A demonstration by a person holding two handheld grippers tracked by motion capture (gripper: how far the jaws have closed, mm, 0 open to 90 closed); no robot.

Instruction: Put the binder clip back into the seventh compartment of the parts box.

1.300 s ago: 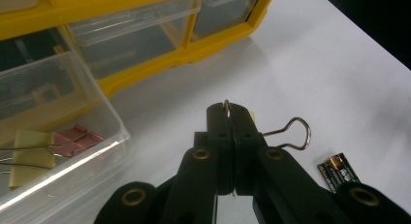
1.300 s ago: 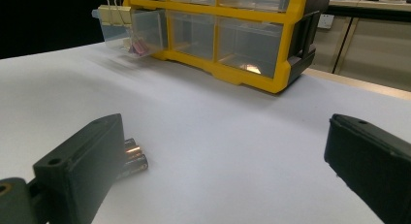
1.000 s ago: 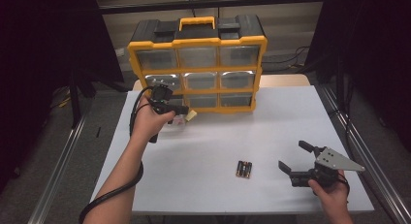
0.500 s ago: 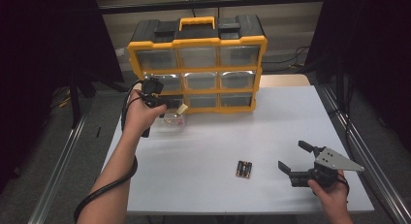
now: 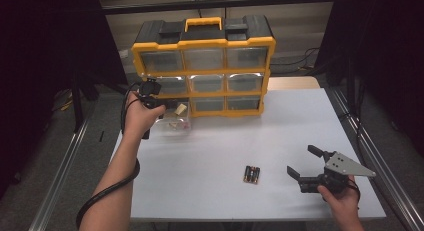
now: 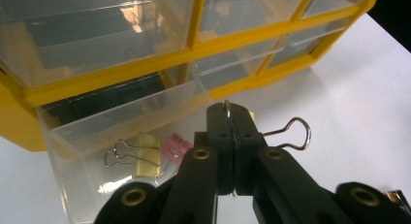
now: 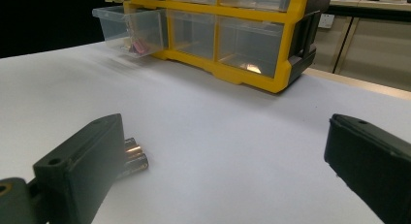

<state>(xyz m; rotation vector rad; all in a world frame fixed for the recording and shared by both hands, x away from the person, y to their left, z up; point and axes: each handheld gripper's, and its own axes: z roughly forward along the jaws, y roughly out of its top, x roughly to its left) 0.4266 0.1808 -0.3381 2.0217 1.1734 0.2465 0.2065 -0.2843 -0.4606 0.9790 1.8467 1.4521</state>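
My left gripper [image 6: 231, 116] is shut on the wire handle of a binder clip [image 6: 292, 134]; its cream body [image 5: 180, 109] hangs beside the gripper [image 5: 167, 107] in the high view. Just below it a clear drawer [image 6: 121, 129] stands pulled out of the bottom left slot of the yellow organizer [image 5: 205, 66]. A gold clip [image 6: 145, 155] and a pink clip [image 6: 173, 146] lie inside it. My right gripper [image 5: 303, 162] rests open near the table's front right. A small pack of batteries [image 5: 251, 174] lies just to its left, beside one jaw in the right gripper view [image 7: 134, 156].
The organizer [image 7: 232, 40] stands upright at the back of the white table [image 5: 280, 126], its other clear drawers pushed in. A metal rail [image 5: 370, 156] runs along the table's right side and another along the left.
My left hand has moved left and slightly back with the clip, closer to the open drawer's left end. The right gripper and batteries have stayed put.
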